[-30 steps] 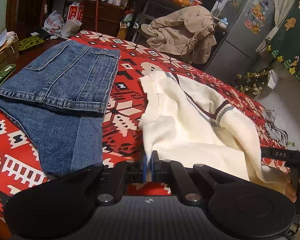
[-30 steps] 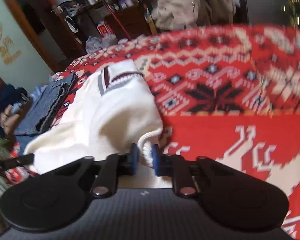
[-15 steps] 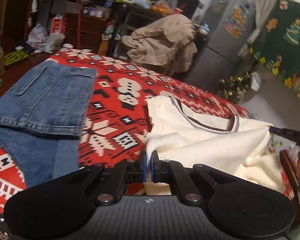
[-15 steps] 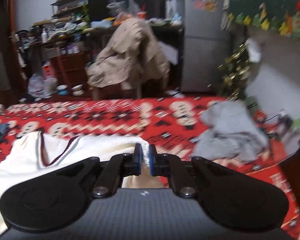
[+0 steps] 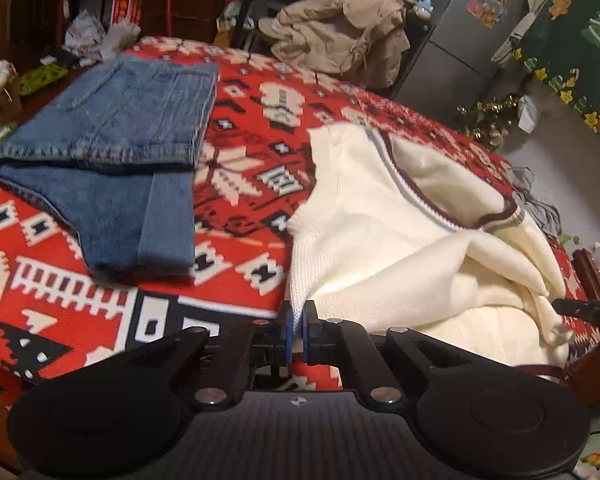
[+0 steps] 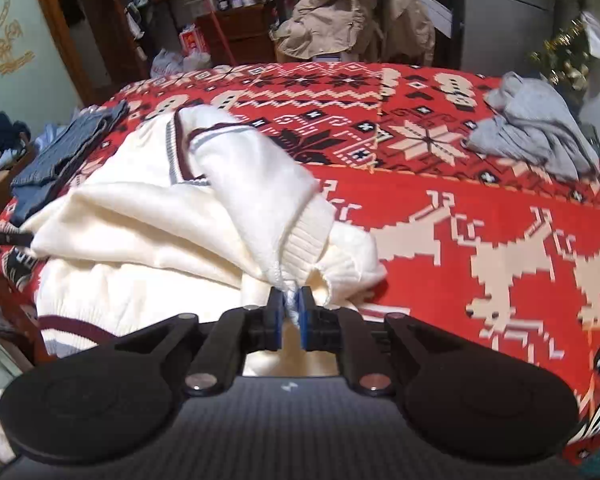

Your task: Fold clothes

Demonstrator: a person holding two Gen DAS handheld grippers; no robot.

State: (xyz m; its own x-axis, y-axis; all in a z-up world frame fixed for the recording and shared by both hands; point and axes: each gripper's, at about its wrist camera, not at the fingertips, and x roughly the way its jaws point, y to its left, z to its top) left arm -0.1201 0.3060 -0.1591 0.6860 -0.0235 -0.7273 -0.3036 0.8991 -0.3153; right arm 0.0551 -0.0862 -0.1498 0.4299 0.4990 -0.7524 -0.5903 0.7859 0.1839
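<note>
The left gripper [image 5: 297, 330] pinches a ribbed edge of the cream sweater [image 5: 400, 240] between its blue pads, and its jaws are easing apart with the knit between them. The right gripper [image 6: 289, 318] likewise pinches a ribbed cuff of the same sweater, its jaws also opening around the cloth. The sweater lies bunched at the near edge of the bed, on the red patterned blanket [image 6: 480, 216], its striped V-neck turned toward the far side. In the left wrist view a pair of folded jeans [image 5: 112, 160] rests on the blanket just beside the sweater, toward the bed's left edge, not touching it. In the right wrist view a crumpled grey garment [image 6: 536, 128] sits well apart near the far right corner of the bed. Beyond the far edge a tan jacket [image 6: 352, 12] hangs over a chair, with a grey fridge [image 5: 460, 32] beside it.
</note>
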